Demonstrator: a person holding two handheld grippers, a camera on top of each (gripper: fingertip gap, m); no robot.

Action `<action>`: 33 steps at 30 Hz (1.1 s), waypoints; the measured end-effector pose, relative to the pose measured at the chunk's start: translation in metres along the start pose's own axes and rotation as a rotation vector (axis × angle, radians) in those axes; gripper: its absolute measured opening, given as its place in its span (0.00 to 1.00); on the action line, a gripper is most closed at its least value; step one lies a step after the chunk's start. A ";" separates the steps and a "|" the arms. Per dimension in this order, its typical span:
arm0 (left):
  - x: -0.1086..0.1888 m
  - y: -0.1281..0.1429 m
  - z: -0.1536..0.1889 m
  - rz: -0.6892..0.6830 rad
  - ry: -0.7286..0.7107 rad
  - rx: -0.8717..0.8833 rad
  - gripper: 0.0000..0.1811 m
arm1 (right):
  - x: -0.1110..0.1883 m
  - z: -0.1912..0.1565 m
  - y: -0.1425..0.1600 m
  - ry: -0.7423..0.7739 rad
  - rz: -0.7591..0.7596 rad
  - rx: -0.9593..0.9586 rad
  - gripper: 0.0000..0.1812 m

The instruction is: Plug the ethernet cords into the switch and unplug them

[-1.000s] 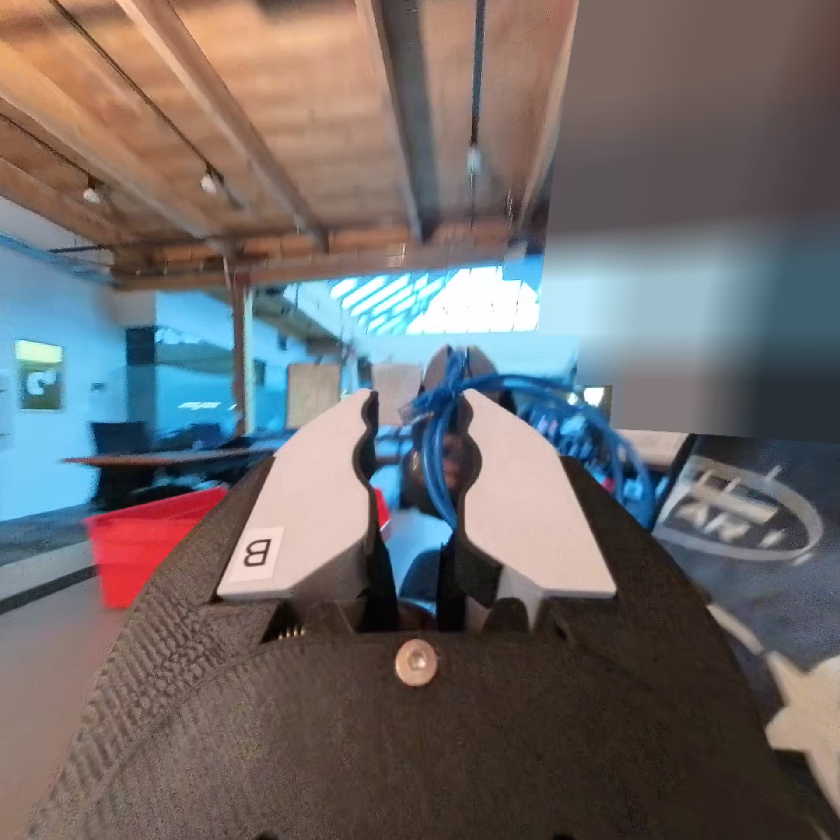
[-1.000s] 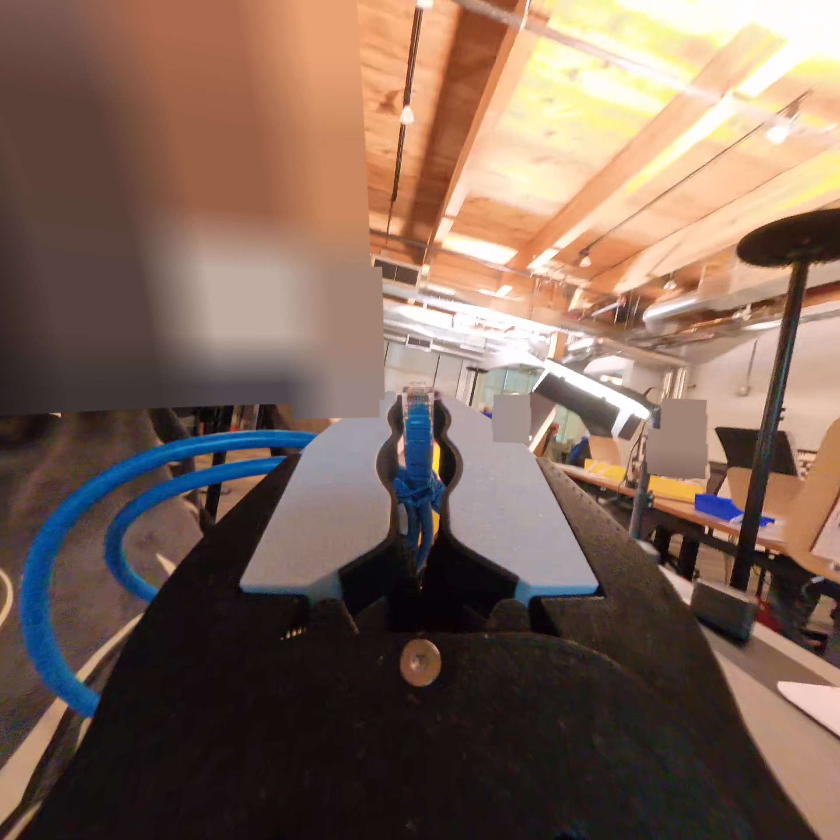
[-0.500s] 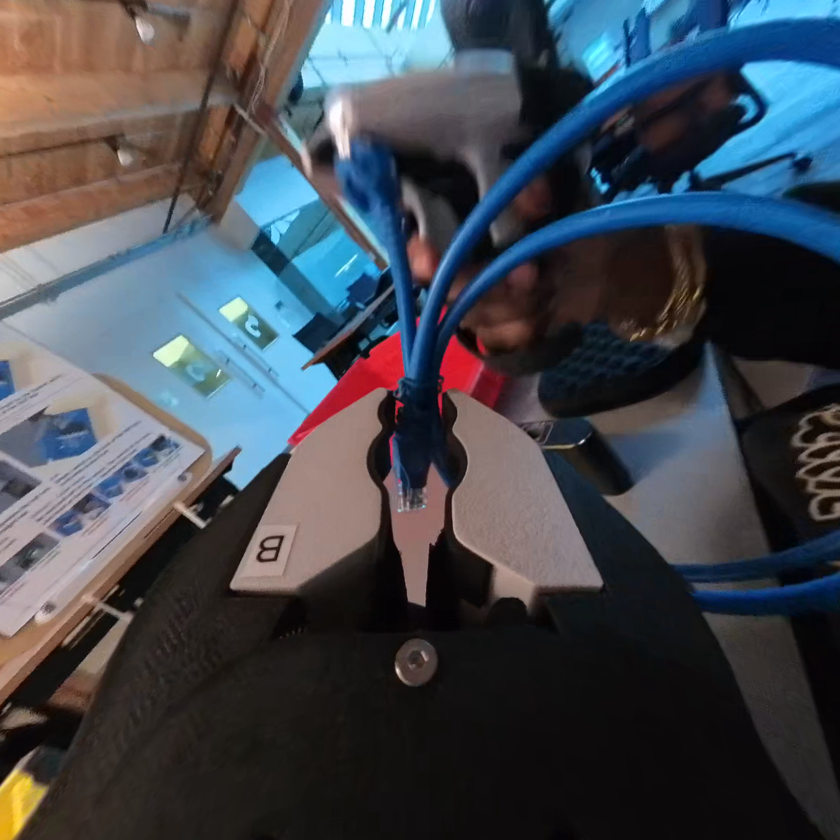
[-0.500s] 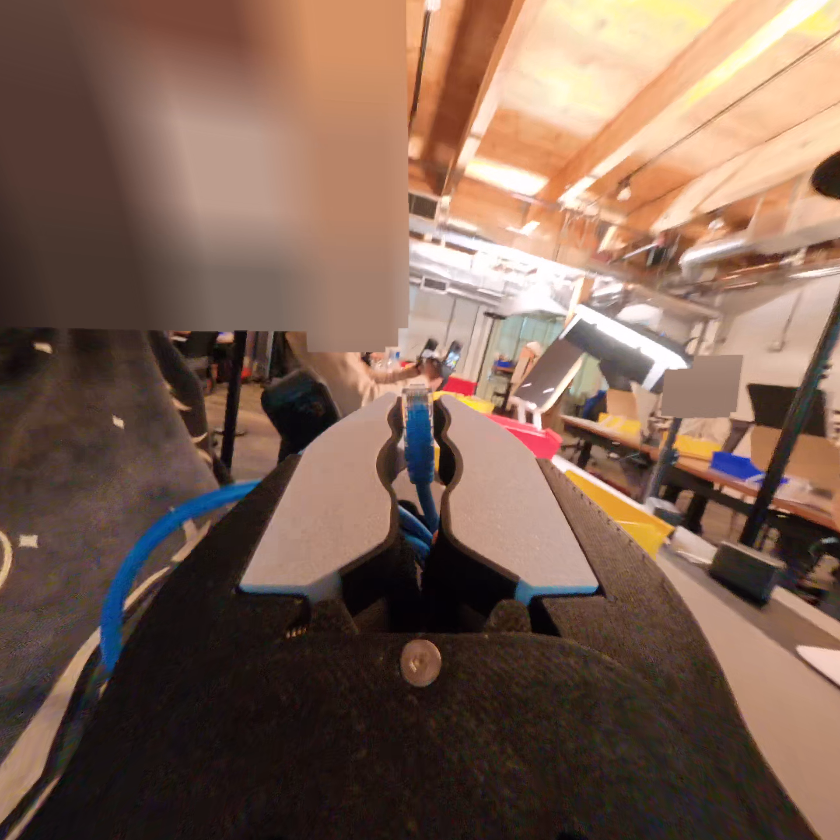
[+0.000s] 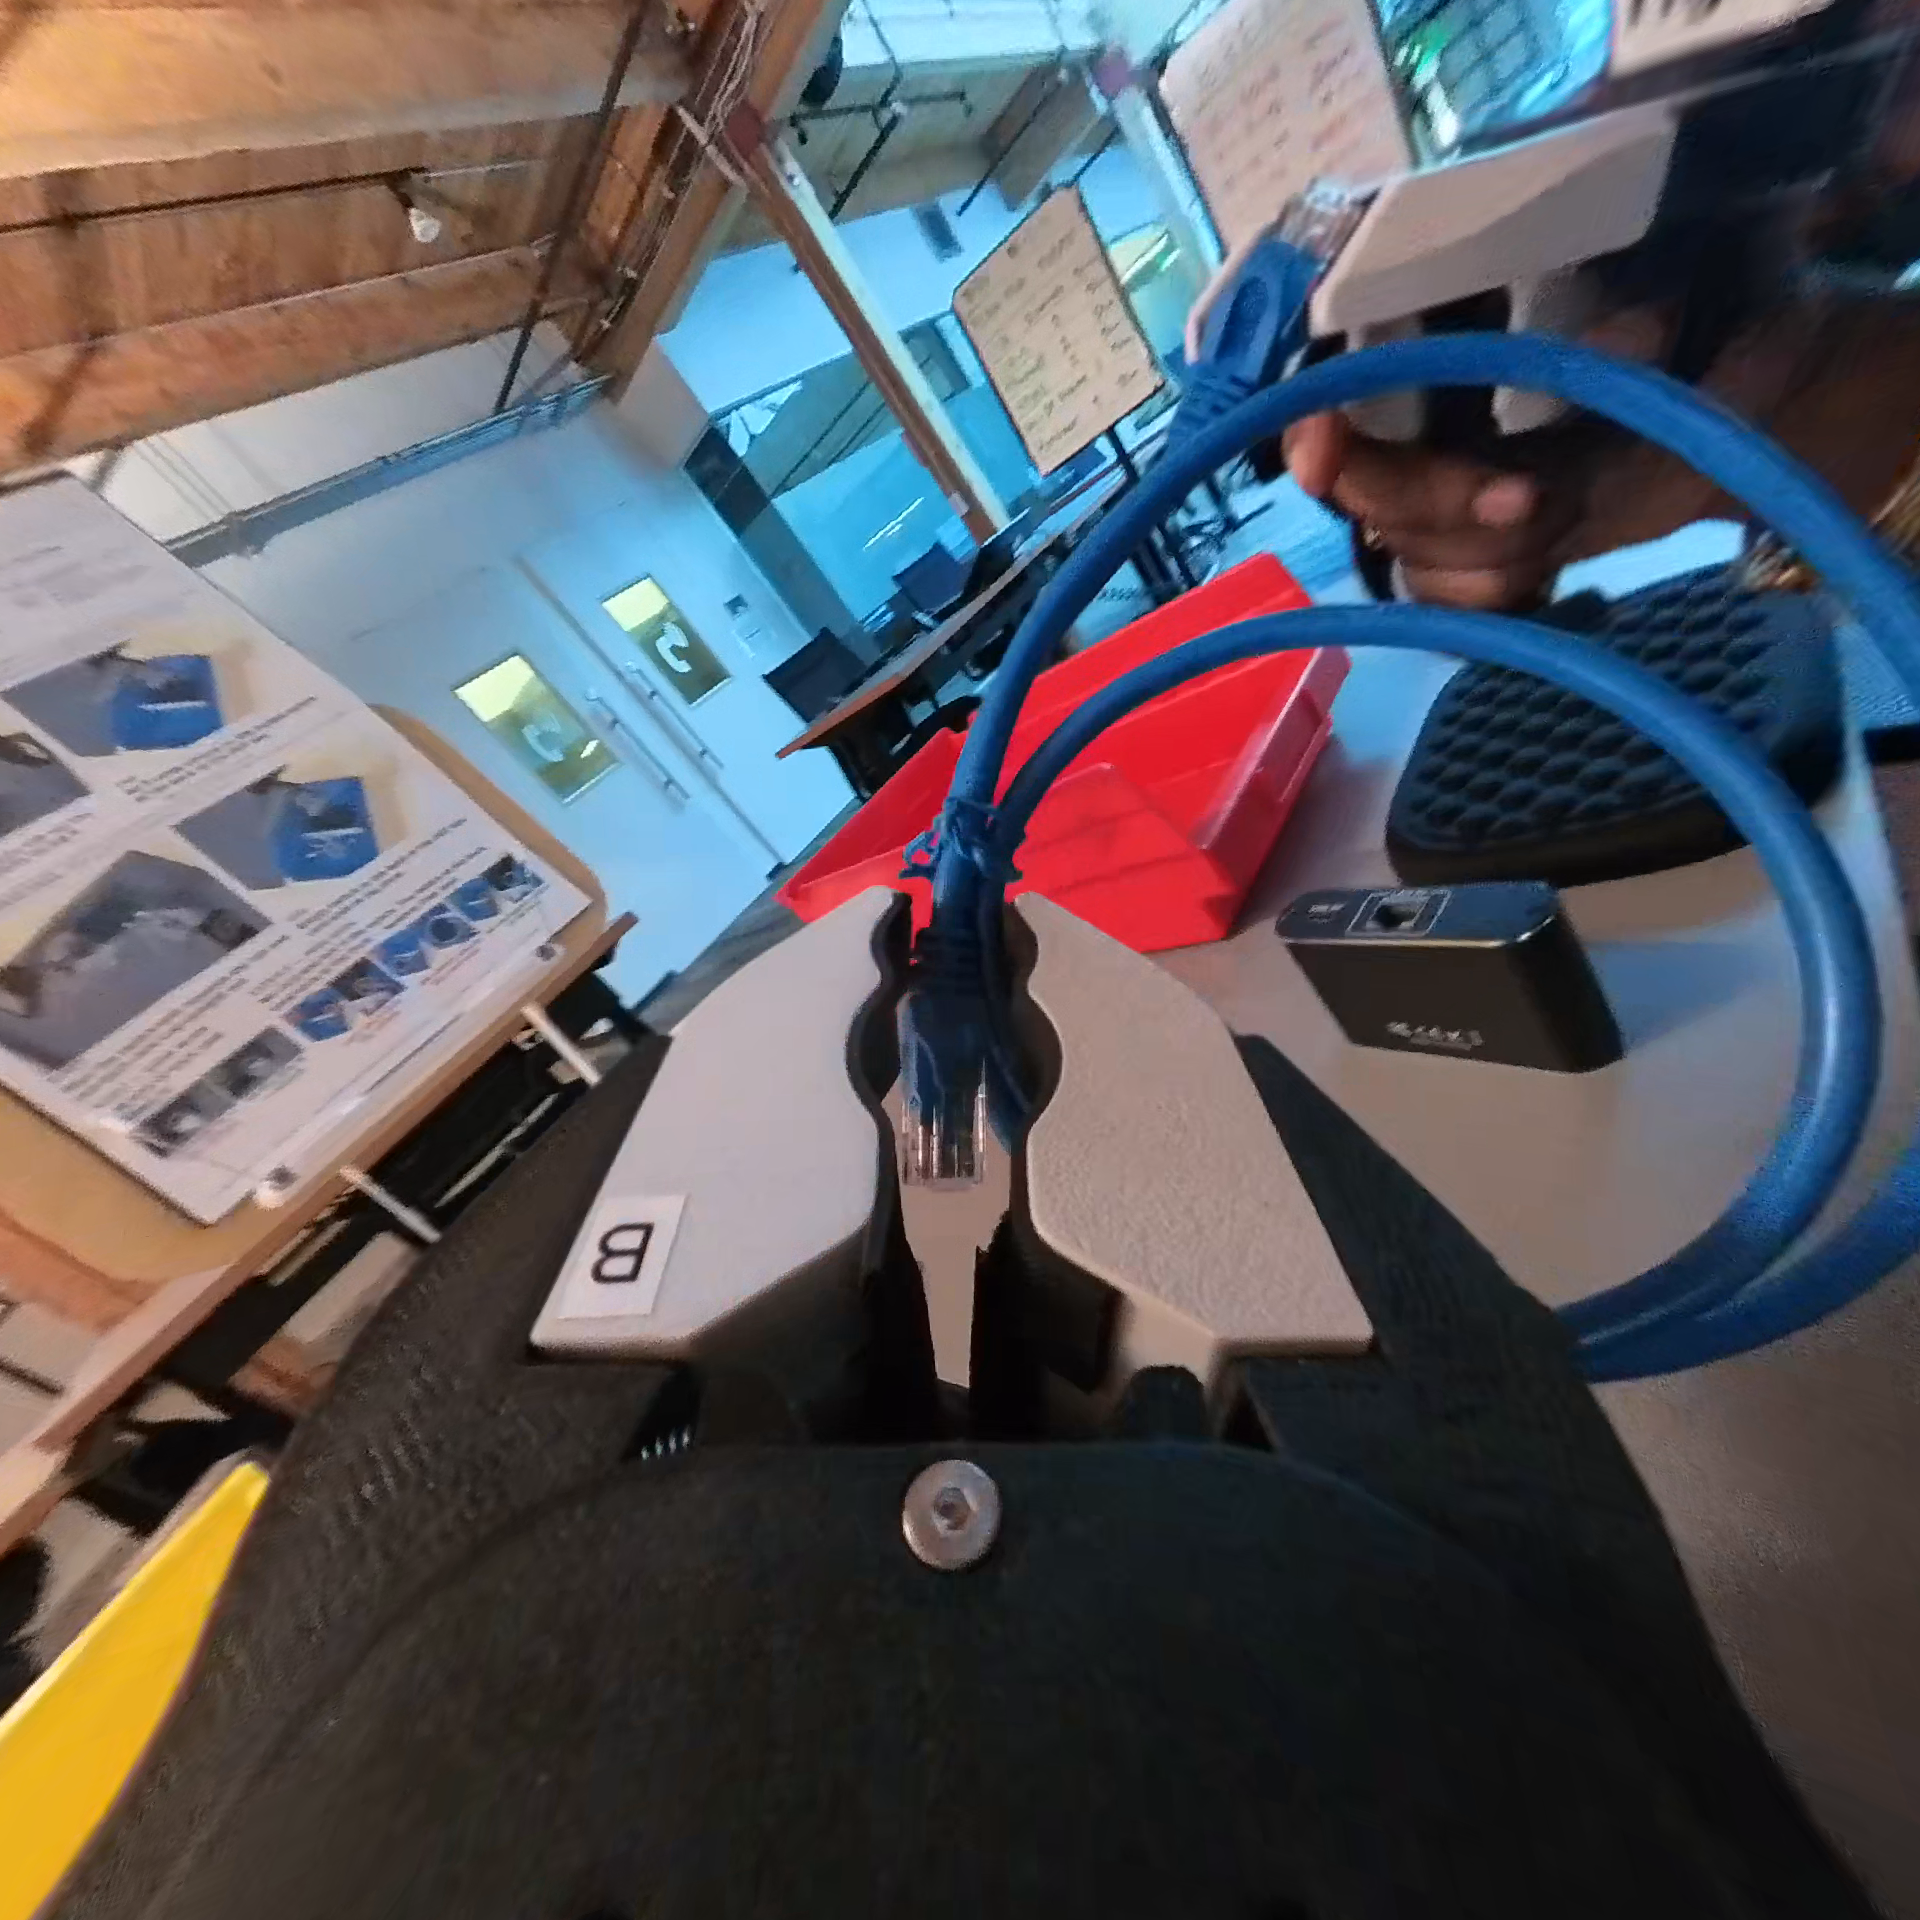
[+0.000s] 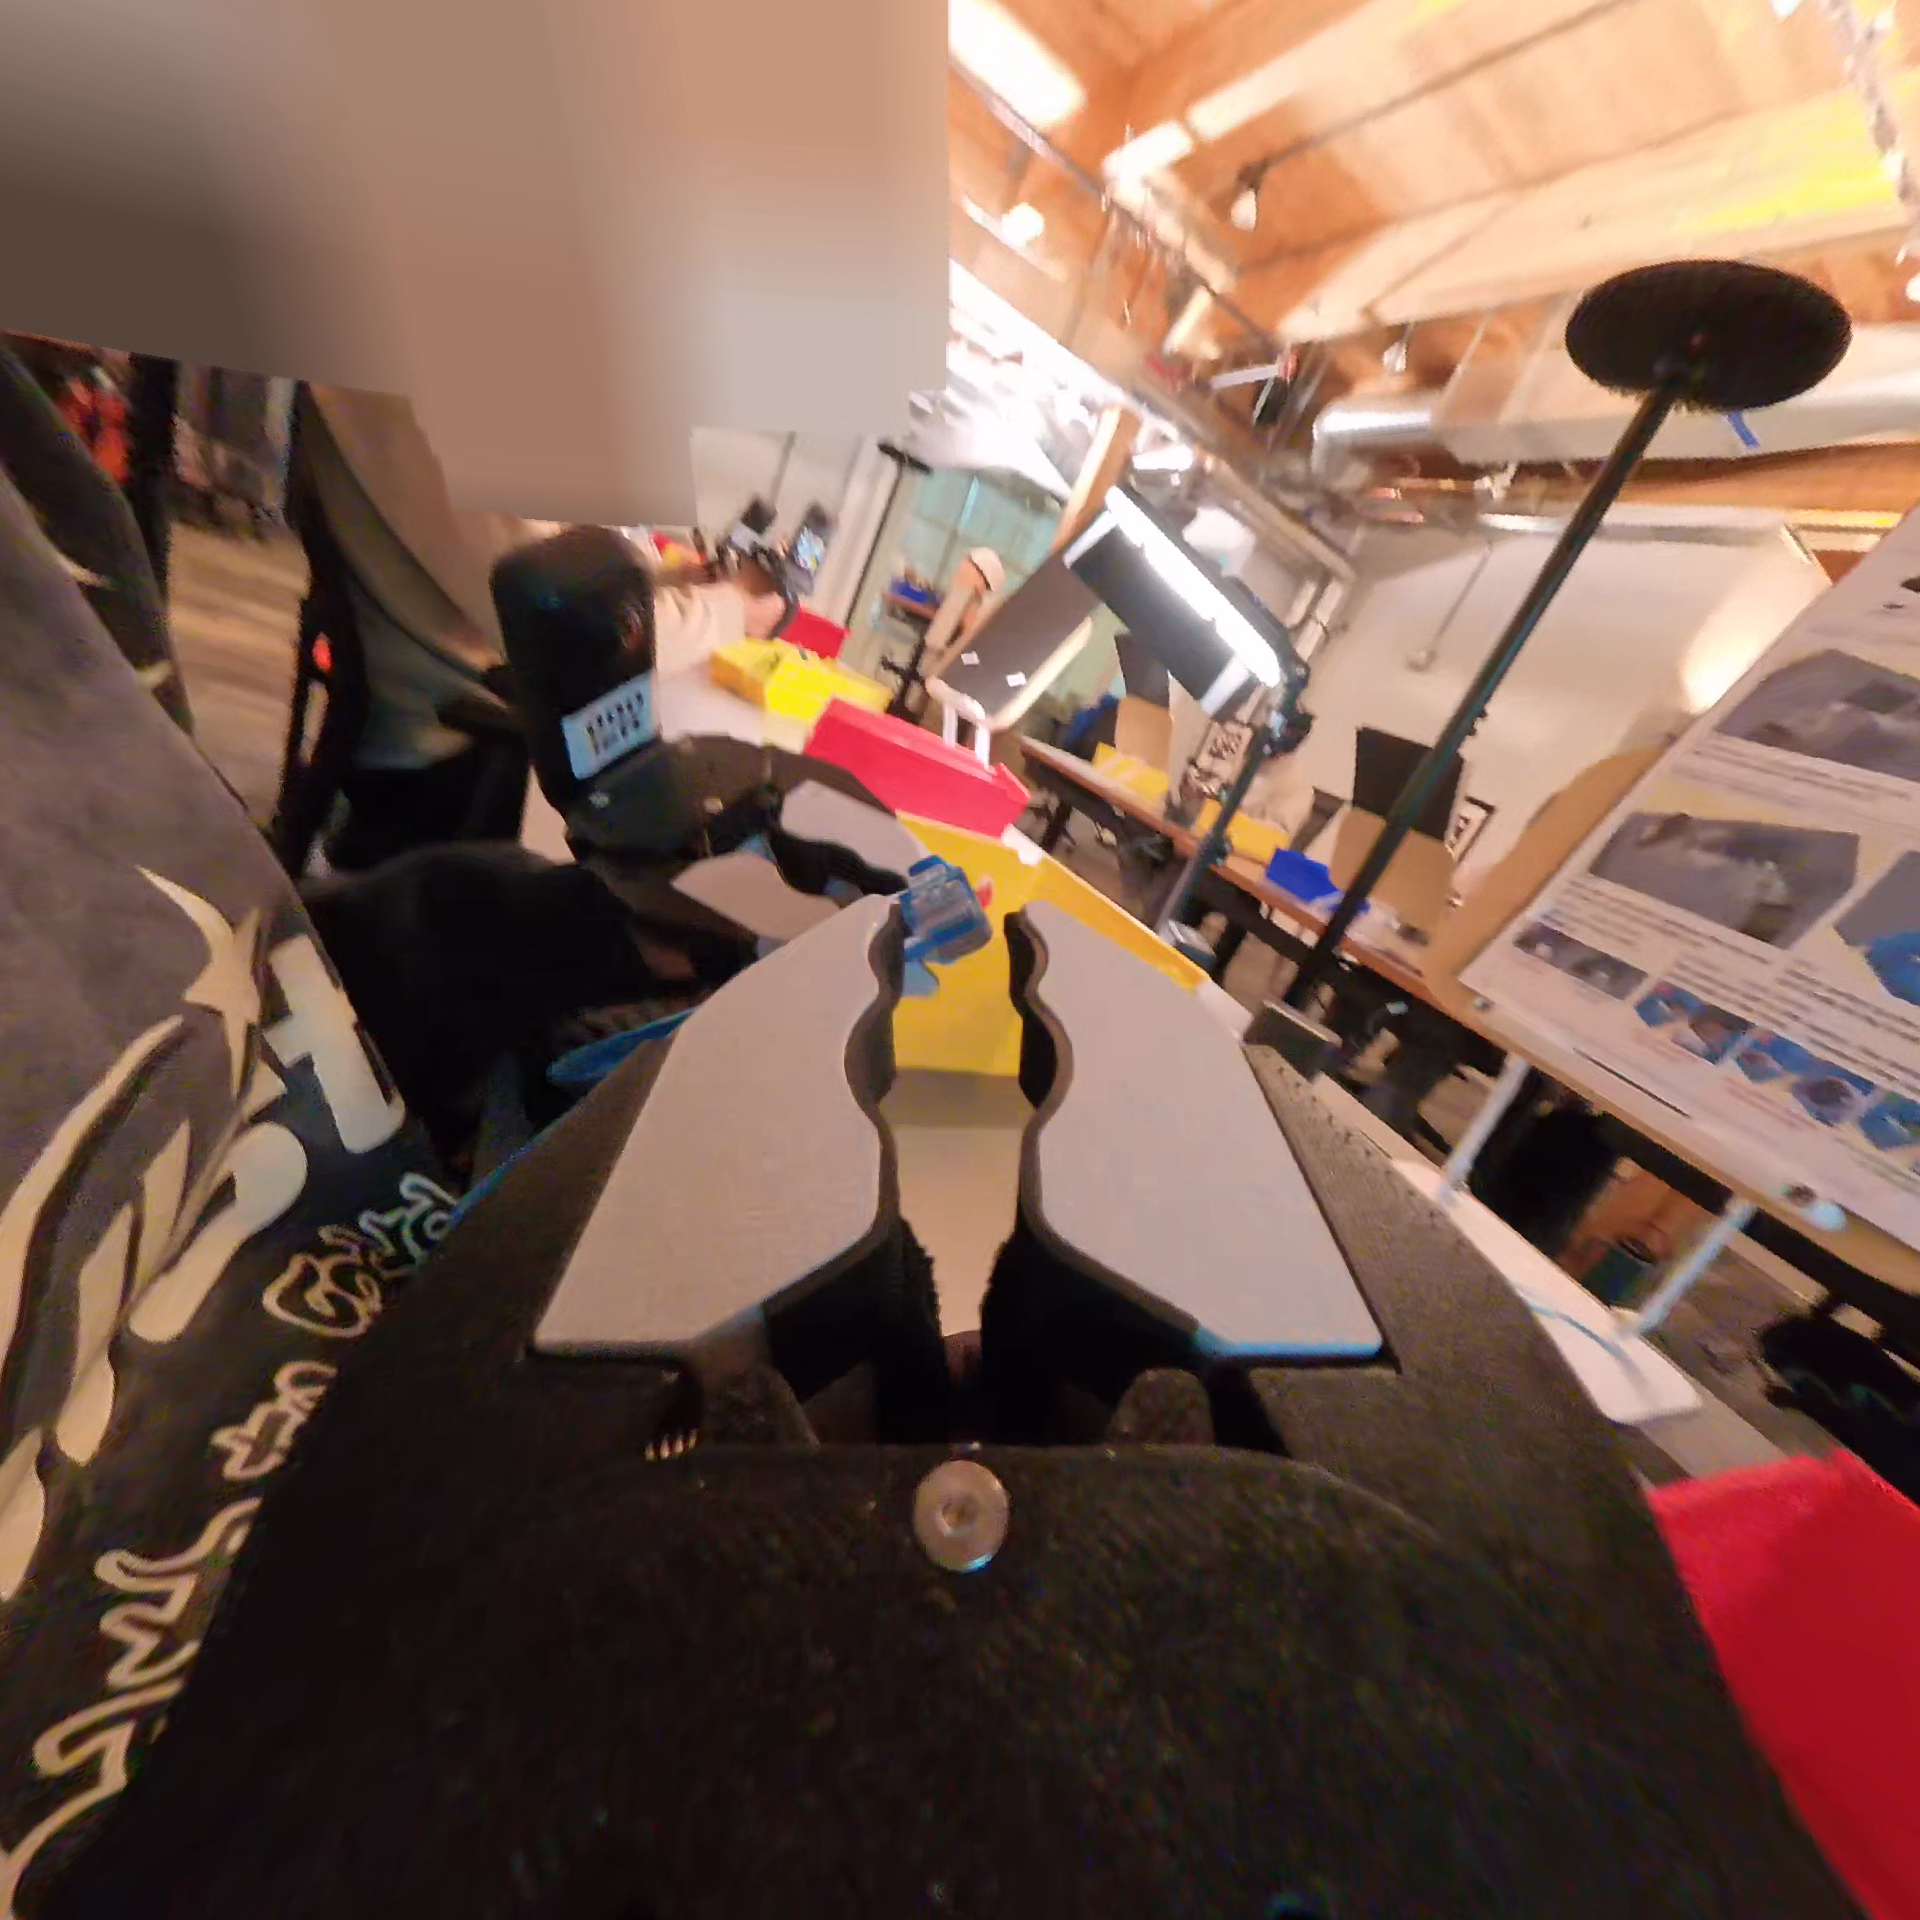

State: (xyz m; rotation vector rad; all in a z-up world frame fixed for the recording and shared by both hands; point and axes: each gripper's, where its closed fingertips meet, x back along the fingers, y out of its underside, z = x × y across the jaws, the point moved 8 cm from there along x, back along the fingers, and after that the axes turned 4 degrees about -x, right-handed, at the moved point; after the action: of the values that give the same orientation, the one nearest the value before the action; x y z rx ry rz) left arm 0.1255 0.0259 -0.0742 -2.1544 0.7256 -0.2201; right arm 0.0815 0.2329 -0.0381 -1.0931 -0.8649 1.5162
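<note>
Blue ethernet cord (image 5: 951, 997) plug pinched between left gripper (image 5: 956, 935) jaws, pointing back

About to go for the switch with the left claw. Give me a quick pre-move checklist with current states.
1. Left claw clamped on the plug: ok.
2. Plug tip facing the switch: not ok; the clear tip points back toward the camera.
3. Switch port in sight and empty: ok.
4. Right claw firm on the other plug: cannot tell; it sits tilted at the tips.
5. Slack in the blue cord: ok; it hangs in loose loops.
</note>
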 end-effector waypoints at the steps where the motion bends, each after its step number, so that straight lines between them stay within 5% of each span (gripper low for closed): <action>1: 0.000 -0.002 0.000 -0.021 -0.011 -0.032 0.09 | 0.001 -0.002 -0.001 0.016 -0.034 0.020 0.11; 14: 0.004 -0.011 0.006 -0.128 -0.006 -0.244 0.08 | -0.013 -0.029 -0.009 0.160 -0.461 0.614 0.07; 33: 0.007 -0.010 0.003 -0.099 0.007 -0.215 0.08 | -0.010 -0.032 -0.005 0.116 -0.553 0.656 0.10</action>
State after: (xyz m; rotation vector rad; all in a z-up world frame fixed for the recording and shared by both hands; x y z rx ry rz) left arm 0.1364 0.0287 -0.0694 -2.3985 0.6732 -0.2094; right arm 0.1140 0.2238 -0.0424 -0.4038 -0.4700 1.1232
